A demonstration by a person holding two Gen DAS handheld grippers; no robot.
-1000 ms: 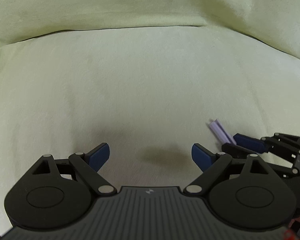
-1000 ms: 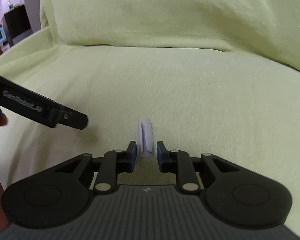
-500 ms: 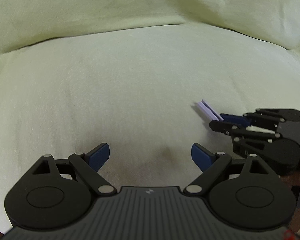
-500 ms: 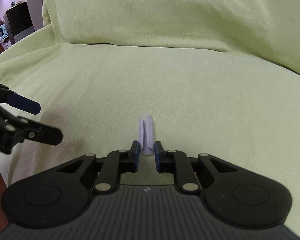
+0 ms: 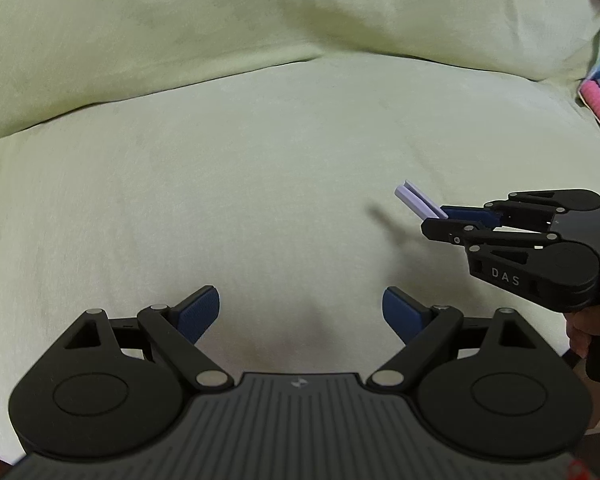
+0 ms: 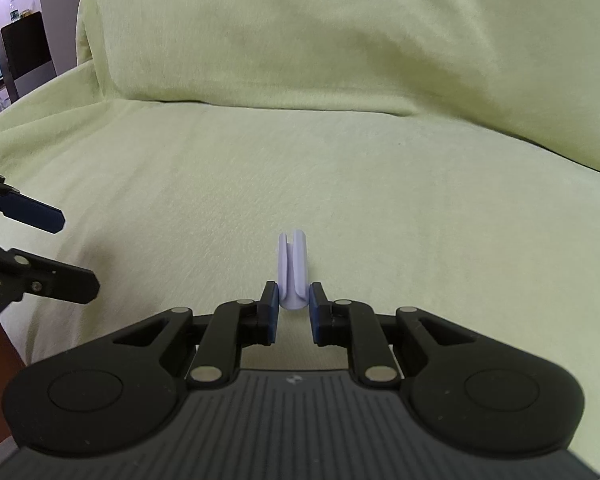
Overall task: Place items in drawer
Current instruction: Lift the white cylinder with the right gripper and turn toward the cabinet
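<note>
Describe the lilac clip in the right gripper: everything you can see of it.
The clip is a small pale lilac piece, smooth like plastic, made of two rounded prongs with a slot between them, open at the far end. The right gripper is shut on its near end, so it points straight forward. In the left wrist view the clip hangs clear above the green cover, casting a shadow there.
</note>
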